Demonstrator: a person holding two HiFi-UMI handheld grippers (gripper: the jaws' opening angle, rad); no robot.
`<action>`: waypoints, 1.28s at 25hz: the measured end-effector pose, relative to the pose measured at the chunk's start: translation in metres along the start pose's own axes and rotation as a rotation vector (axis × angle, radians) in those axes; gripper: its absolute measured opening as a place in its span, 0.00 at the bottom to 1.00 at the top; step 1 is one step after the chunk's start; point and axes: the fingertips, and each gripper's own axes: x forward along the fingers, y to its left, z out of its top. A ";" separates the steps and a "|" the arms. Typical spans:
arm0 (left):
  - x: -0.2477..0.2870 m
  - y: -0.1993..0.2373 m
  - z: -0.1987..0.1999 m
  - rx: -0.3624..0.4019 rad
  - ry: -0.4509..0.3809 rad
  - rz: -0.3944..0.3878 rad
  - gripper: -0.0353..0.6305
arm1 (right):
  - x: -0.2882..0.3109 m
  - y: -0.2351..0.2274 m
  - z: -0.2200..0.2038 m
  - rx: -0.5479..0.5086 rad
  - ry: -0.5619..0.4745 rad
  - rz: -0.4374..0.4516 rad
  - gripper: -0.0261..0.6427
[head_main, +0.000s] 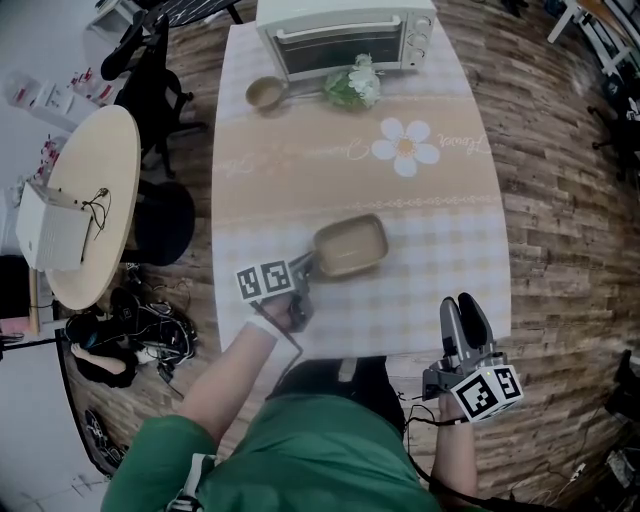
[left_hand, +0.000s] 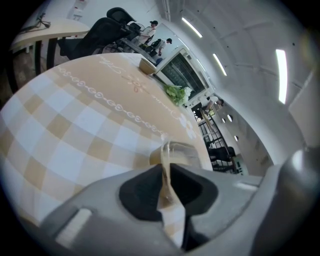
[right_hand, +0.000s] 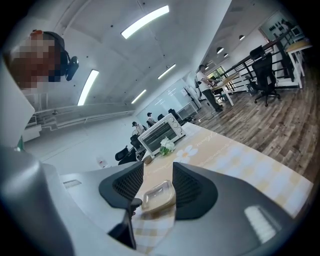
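A clear plastic container (head_main: 350, 245) with a tan inside lies on the checked tablecloth (head_main: 400, 300) near the table's middle. My left gripper (head_main: 303, 272) is shut on the container's near-left rim. In the left gripper view that thin rim (left_hand: 165, 165) runs between the closed jaws of the left gripper (left_hand: 167, 185), and the container (left_hand: 182, 152) lies just beyond. My right gripper (head_main: 466, 322) hovers over the table's front right corner, open and holding nothing. The right gripper (right_hand: 158, 176) looks across the table at the container (right_hand: 159, 195), well short of it.
A white toaster oven (head_main: 345, 35) stands at the table's far end, with a wooden bowl (head_main: 266, 92) and a bunch of greens and flowers (head_main: 352, 85) before it. A round side table (head_main: 90, 200) and black chairs (head_main: 150, 90) stand to the left. Wooden floor lies to the right.
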 end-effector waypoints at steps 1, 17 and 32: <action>-0.001 0.000 0.001 0.006 -0.004 0.000 0.12 | 0.001 0.001 0.000 -0.001 0.000 0.003 0.31; -0.030 -0.032 0.016 0.123 -0.116 -0.089 0.12 | 0.004 0.019 0.007 -0.034 0.019 0.055 0.31; -0.100 -0.090 0.043 0.335 -0.276 -0.107 0.12 | -0.013 0.057 0.029 -0.229 -0.004 0.067 0.26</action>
